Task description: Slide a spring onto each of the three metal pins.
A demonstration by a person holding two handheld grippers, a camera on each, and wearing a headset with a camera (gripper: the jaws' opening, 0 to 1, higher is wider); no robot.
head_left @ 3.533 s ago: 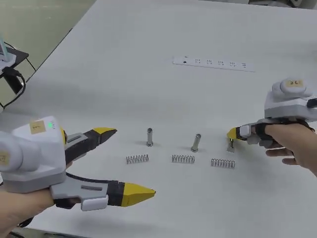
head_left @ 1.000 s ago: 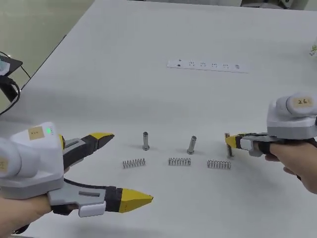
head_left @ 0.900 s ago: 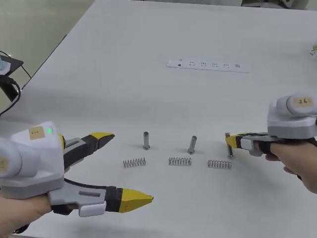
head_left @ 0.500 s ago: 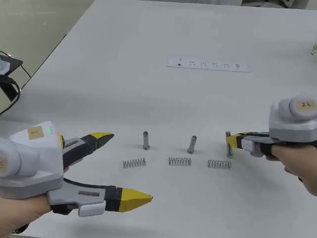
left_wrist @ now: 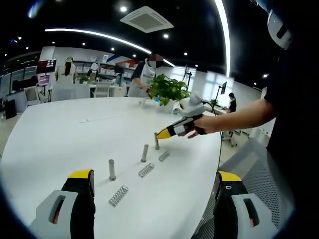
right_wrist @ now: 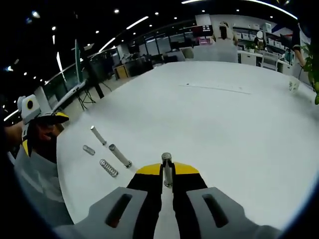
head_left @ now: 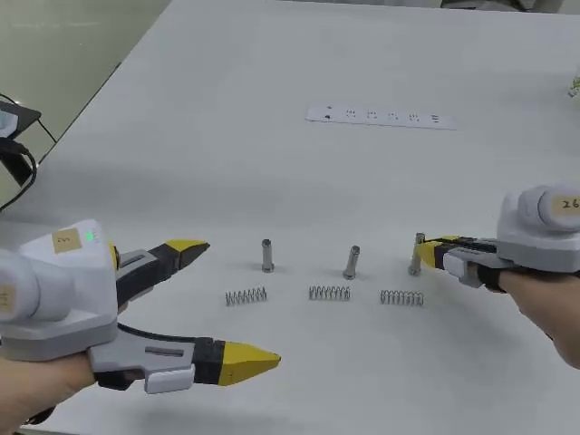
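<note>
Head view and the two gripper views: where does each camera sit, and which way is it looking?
Head view: on the person's headset, looking forward and down at the table; both grippers show, left gripper open, right gripper shut on a pin.
Left gripper view: on the left gripper, looking along its open jaws across the table; the person's arm and torso show.
Right gripper view: on the right gripper, looking along its shut jaws past the pin.
Shared: head and left gripper views both show three springs.
</note>
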